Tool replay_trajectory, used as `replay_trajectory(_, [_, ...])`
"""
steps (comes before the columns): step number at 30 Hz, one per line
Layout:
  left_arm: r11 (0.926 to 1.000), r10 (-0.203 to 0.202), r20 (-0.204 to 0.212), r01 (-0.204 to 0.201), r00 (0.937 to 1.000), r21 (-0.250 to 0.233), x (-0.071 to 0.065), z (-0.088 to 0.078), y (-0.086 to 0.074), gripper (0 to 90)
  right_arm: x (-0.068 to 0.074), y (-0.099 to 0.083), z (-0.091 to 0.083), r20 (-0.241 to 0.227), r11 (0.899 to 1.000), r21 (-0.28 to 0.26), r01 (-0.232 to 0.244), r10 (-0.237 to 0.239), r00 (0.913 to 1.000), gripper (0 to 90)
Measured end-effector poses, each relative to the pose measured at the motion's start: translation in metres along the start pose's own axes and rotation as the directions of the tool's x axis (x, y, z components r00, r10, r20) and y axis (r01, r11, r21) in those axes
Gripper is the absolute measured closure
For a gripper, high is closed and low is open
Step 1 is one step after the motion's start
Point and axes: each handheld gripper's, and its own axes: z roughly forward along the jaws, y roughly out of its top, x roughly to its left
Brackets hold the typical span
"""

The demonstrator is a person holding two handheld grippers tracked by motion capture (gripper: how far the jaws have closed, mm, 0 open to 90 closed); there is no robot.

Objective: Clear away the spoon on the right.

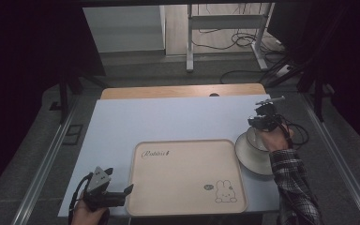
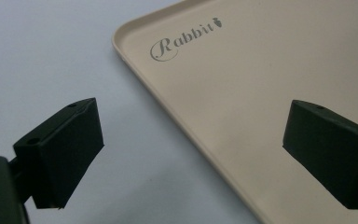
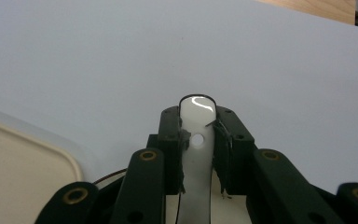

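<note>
A white bowl (image 1: 254, 154) sits on the pale table (image 1: 168, 117) just right of a beige tray (image 1: 183, 142) printed with a rabbit and the word "Rabbit". My right gripper (image 1: 261, 123) hovers over the bowl's far rim. In the right gripper view its jaws (image 3: 198, 119) are shut on a glossy white spoon handle (image 3: 196, 158) with a small hole, which stands up between the pads. My left gripper (image 1: 122, 193) rests at the tray's near left corner, held by a hand. Its jaws (image 2: 191, 144) stand open, straddling the tray's left rim (image 2: 121, 51) with nothing gripped.
The tray (image 3: 18, 163) holds nothing and lies at the table's near middle. A wooden strip (image 1: 183, 91) runs along the table's far edge. Beyond it are a metal stand (image 1: 190, 42) and loose cables (image 1: 243, 40) on the floor.
</note>
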Motion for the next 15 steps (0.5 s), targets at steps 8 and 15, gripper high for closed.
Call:
replay_trajectory(8, [1.0000,0.005,-0.002,-0.005,1.0000,0.003,-0.001,0.000,0.000,4.7,-0.002,0.004,-0.016,-0.024,1.000,0.002,0.002,-0.002,0.9997,74.4])
replay_trajectory(15, [1.0000,0.008,-0.002,-0.008,1.0000,0.003,-0.001,0.000,0.000,4.7,-0.002,0.008,-0.030,-0.032,1.000,0.002,0.023,-0.023,0.9992,74.4])
